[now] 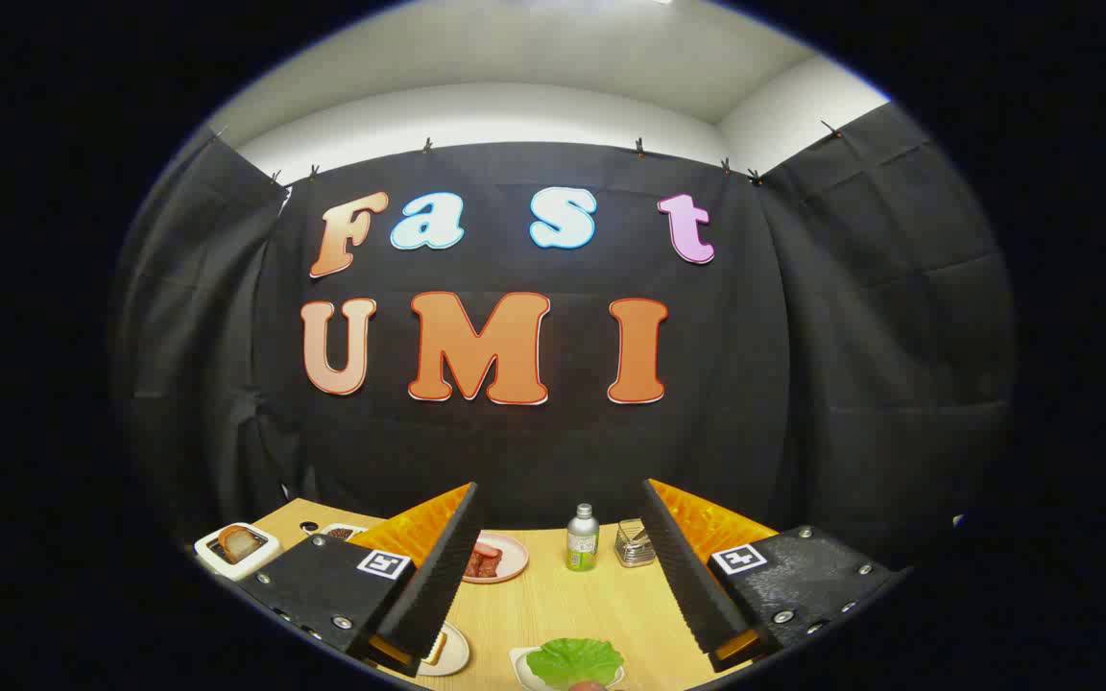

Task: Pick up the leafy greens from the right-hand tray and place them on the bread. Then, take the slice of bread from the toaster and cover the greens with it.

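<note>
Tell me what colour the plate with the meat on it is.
Pink, as the gripper view shows: the plate lies beyond the open tongs, left of the small bottle.

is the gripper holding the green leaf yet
No, the gripper is open, its fingers spread wide with nothing between them, and the green leaf lies in its small white tray on the table below them.
</note>
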### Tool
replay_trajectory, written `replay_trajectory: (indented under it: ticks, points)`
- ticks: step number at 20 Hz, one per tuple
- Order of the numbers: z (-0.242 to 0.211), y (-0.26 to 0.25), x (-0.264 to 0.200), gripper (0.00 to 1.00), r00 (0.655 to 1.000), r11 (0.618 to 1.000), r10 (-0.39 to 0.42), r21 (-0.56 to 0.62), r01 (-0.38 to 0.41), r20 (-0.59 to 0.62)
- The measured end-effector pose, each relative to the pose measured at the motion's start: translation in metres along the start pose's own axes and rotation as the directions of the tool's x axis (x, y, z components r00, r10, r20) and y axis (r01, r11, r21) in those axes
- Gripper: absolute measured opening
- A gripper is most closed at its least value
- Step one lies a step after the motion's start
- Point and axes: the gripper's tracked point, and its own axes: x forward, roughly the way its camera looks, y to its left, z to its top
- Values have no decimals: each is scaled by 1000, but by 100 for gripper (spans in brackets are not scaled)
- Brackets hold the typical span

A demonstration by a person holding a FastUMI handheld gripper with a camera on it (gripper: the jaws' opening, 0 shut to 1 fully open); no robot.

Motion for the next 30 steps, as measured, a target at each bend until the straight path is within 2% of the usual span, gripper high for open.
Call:
replay_trajectory:
  ticks: [6,12,21,25,30]
  points:
    - [-21,5,-7,98,994,997,64,48,-60,-91]
    - [-39,-20,-10,98,989,1000,-4,7,5,-149]
    - [-70,-12,-12,98,971,999,24,-16,-29,-239]
    - [-105,-7,-11,98,937,999,37,-16,-45,-348]
    - [-156,-6,-11,99,863,996,48,-38,-78,-504]
